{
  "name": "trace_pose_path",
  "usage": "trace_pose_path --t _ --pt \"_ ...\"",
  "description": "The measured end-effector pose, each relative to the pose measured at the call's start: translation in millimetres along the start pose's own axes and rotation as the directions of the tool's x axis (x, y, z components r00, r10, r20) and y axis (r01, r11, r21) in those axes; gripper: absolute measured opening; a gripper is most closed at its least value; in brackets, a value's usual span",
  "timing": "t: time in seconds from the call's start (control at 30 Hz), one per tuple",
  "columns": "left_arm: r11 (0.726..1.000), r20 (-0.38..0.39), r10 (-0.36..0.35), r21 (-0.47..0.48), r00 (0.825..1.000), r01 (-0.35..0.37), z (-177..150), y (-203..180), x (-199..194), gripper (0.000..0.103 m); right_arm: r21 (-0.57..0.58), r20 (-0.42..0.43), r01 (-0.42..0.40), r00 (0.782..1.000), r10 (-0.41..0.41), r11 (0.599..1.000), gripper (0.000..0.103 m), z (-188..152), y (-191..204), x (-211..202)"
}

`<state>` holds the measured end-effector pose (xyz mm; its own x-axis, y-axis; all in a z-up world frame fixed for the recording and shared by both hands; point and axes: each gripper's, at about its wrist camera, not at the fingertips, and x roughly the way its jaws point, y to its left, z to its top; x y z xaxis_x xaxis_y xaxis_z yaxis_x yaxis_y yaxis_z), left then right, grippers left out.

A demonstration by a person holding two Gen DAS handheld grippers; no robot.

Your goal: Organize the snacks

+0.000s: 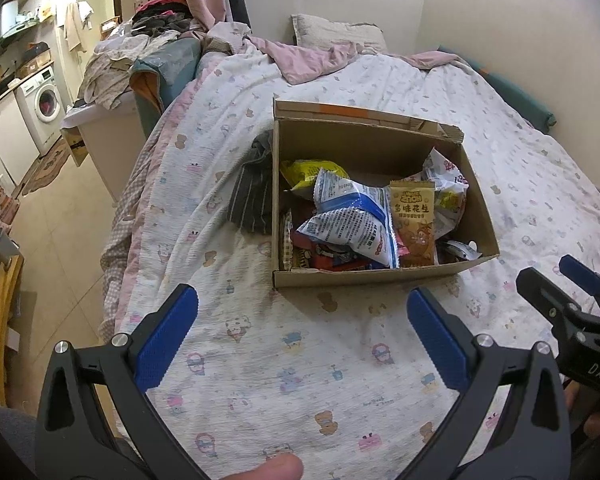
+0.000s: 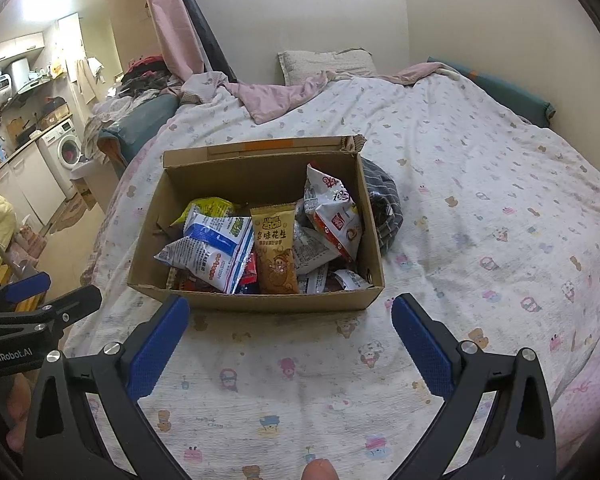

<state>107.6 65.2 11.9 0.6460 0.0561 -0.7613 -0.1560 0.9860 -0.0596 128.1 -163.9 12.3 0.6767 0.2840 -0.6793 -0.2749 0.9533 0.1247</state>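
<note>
A: Snacks all sit in the cardboard box [image 2: 260, 300], none loose on the bed [image 2: 480, 200] that I can see. Nearest first: left gripper [image 1: 302, 336] and right gripper [image 2: 290, 342] hover over the quilt at the bed's near edge, each with its blue fingers [image 2: 158, 346] spread wide and holding nothing.

B: And the box?

A: Just beyond the fingertips, resting on the quilt about midway up the bed. Inside, at the near wall, a tan peanut packet [image 2: 276, 252] stands upright between a blue-and-white packet [image 2: 212, 246] and a white-and-red bag [image 2: 334, 216]; a yellow bag [image 2: 208, 208] lies further back. A grey striped cloth [image 2: 382, 208] lies against the box's outer side. A pillow [image 2: 324, 62] sits at the bed's far edge.

B: Which step, then?

A: My guess: either the packing is nearly finished, or sorting inside the box hasn't begun. The packets are jumbled, so a next move would likely mean lowering one gripper over the near wall and pinching the upright peanut packet by its top seam.
</note>
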Motion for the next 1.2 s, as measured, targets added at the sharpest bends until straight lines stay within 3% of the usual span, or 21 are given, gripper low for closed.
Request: trace_pose_path --t 1.2 --pt "1.0 -0.008 -0.001 -0.008 1.0 0.001 -1.0 1.3 0.8 0.103 0.027 0.0 0.0 1.0 0.0 1.0 0.103 1.2 -5.9 -0.7"
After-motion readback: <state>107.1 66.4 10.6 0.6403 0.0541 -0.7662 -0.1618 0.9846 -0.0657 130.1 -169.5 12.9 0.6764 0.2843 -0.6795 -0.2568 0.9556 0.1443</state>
